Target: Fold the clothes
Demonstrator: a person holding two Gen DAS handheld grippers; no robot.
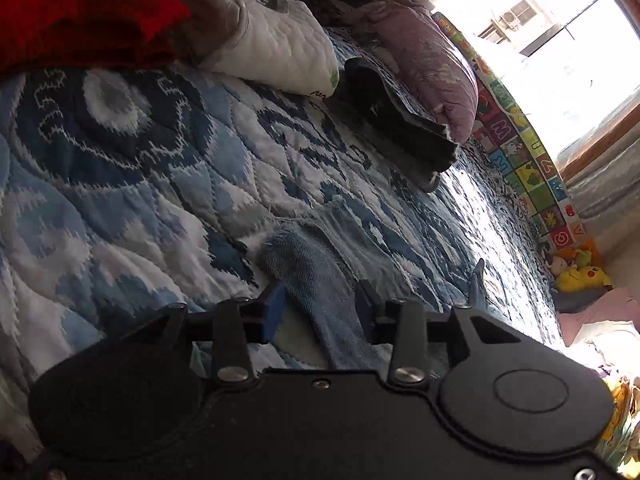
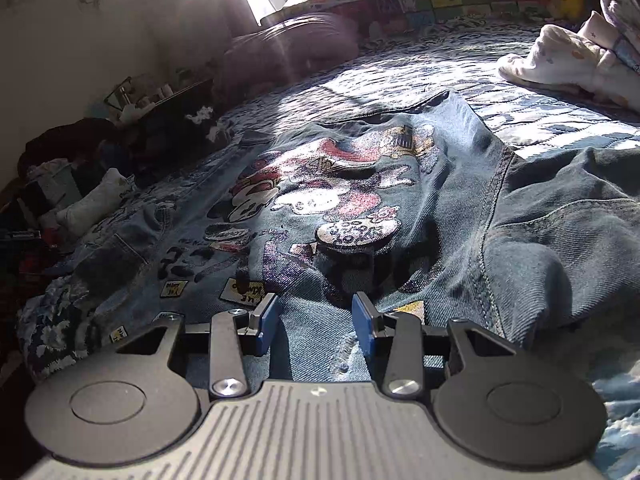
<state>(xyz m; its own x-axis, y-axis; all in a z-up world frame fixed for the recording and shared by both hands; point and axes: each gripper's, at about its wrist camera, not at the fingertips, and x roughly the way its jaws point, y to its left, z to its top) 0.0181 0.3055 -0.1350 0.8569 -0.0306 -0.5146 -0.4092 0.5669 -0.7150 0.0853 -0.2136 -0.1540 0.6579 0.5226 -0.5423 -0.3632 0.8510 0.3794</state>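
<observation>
A denim jacket (image 2: 360,184) with a large cartoon print lies spread on the bed, back side up, one sleeve bulging at the right. My right gripper (image 2: 316,320) is open just over its near hem, and denim lies between the blue pads (image 2: 267,320). In the left wrist view a frayed denim end (image 1: 308,256) of the garment runs up between the fingers of my left gripper (image 1: 319,308). That gripper is open too, low over the quilt, with the cloth filling the gap between its pads.
A blue-and-white quilt (image 1: 140,168) covers the bed. On it lie a white padded garment (image 1: 272,48), red fabric (image 1: 80,8), a dark folded garment (image 1: 400,120) and a purple pillow (image 1: 432,64). White patterned clothes (image 2: 568,60) sit far right. Clutter (image 2: 60,184) lines the left edge.
</observation>
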